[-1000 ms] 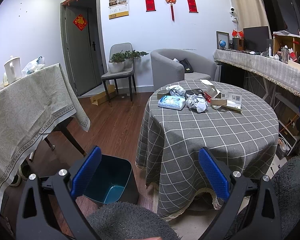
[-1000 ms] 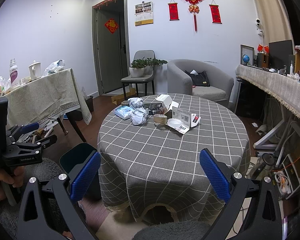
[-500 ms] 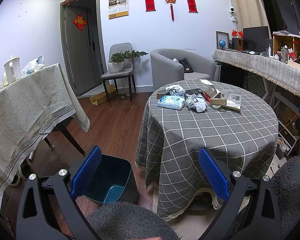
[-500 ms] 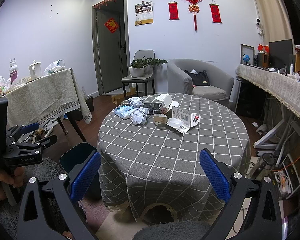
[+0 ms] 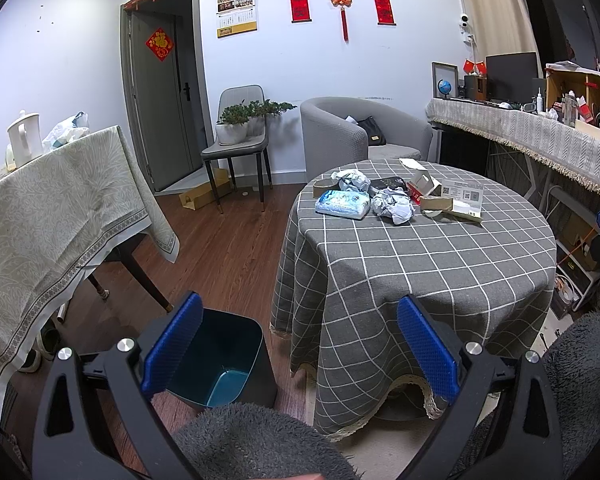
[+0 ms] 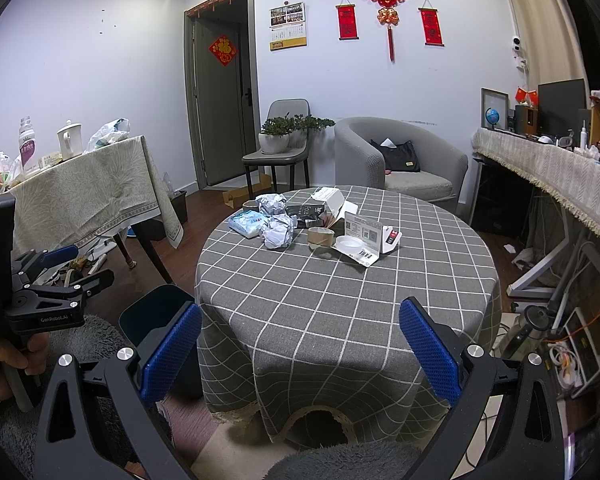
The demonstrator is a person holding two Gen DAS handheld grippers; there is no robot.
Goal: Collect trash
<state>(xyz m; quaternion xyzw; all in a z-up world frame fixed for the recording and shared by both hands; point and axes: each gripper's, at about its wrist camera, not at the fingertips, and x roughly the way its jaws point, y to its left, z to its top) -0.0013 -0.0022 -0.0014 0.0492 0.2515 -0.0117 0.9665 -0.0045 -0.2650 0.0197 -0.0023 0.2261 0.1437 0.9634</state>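
Note:
A round table with a grey checked cloth carries a cluster of trash at its far side: crumpled white paper, a blue tissue pack, a tape roll, small boxes and a leaflet. A dark bin, empty inside, stands on the floor left of the table. My left gripper is open, low, in front of bin and table. My right gripper is open before the table's near edge. Both are well short of the trash.
A second table with a pale patterned cloth stands at the left, its legs near the bin. A chair with a plant, a grey armchair and a long cluttered shelf line the back and right. Wooden floor lies between the tables.

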